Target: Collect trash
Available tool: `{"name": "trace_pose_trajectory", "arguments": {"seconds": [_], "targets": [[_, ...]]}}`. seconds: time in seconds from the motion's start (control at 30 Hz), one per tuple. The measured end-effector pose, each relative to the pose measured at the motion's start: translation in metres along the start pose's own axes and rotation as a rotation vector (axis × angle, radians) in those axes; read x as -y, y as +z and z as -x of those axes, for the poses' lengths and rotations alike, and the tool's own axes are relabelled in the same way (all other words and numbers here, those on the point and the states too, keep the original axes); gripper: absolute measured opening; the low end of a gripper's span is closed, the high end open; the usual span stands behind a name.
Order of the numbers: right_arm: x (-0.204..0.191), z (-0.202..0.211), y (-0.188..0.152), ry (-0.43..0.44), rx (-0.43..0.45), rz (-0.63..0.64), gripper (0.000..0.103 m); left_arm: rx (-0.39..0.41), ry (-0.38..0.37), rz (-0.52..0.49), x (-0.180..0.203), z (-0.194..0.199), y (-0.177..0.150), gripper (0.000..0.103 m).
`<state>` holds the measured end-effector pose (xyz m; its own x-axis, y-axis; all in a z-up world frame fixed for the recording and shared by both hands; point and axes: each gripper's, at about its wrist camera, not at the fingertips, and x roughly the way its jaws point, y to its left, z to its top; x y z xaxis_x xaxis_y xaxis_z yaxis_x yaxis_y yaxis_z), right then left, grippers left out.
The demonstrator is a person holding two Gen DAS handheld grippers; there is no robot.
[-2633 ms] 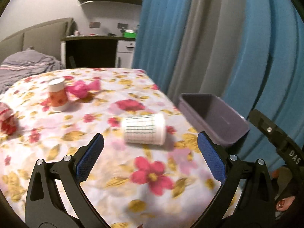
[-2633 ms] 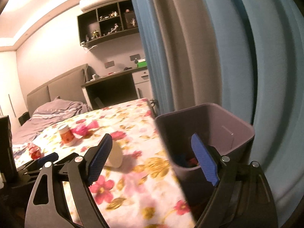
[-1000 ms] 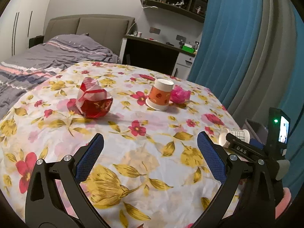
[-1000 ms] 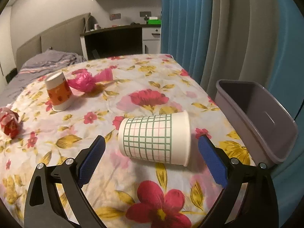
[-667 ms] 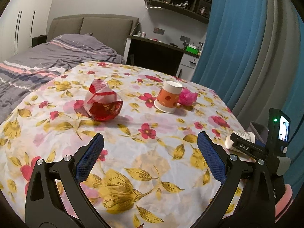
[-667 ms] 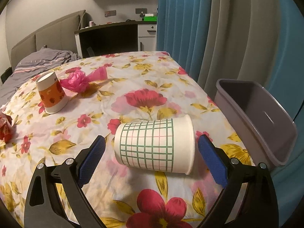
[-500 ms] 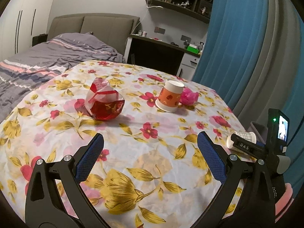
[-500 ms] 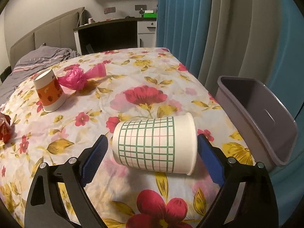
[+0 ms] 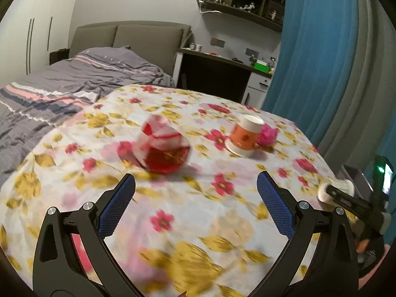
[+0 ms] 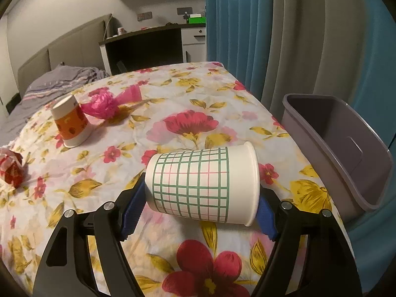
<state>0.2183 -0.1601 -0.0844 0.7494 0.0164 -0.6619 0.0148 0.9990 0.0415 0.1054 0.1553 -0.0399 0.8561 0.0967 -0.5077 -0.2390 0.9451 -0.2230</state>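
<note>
Trash is strewn over the flower-printed cloth of the counter (image 10: 193, 91), and the piece in hand is the white paper cup with a green grid print (image 10: 203, 185), lying on its side just beside the grey plastic bin (image 10: 341, 148) at the counter's right edge. The right gripper (image 10: 198, 209) is closing on it, one pad at the base, the other at the rim; whether the pads already press I cannot tell.

To do this well, I would squeeze only until the cup stops rolling, since thin paper will likely buckle, then lift clear and carry it over the bin's rim before letting go.

The left gripper (image 9: 195, 206) is released, holding nothing, facing the crumpled red-and-white wrapper (image 9: 163, 148).

Count: two cups, counting the orange-and-white paper cup (image 10: 70, 126) standing upside down; one pink plastic scrap (image 10: 111, 102); one wrapper; one bin.
</note>
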Motion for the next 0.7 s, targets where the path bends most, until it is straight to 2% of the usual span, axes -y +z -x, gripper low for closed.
{"name": "trace_pose_trajectory", "arguments": {"seconds": [0.13,0.33,0.43,0.63,0.7], "targets": [[0.003,0.01,-0.002,0.037,0.018,-0.012,0.075,-0.008,0.026,0.024,-0.02,-0.017,0.019,0.097],[-0.001,0.022,-0.006,0.087,0.03,-0.012,0.075,-0.07,0.008,0.055,-0.033,-0.061,0.037,0.097],[-0.005,0.027,-0.009,0.098,0.036,0.008,0.075,-0.104,0.001,0.072,-0.038,-0.081,0.04,0.091],[-0.013,0.033,-0.01,0.123,0.046,0.034,0.075,-0.191,0.0,0.094,-0.043,-0.11,0.033,0.068],[-0.017,0.034,-0.01,0.131,0.052,0.042,0.075,-0.213,-0.014,0.11,-0.043,-0.113,0.028,0.054]]}}
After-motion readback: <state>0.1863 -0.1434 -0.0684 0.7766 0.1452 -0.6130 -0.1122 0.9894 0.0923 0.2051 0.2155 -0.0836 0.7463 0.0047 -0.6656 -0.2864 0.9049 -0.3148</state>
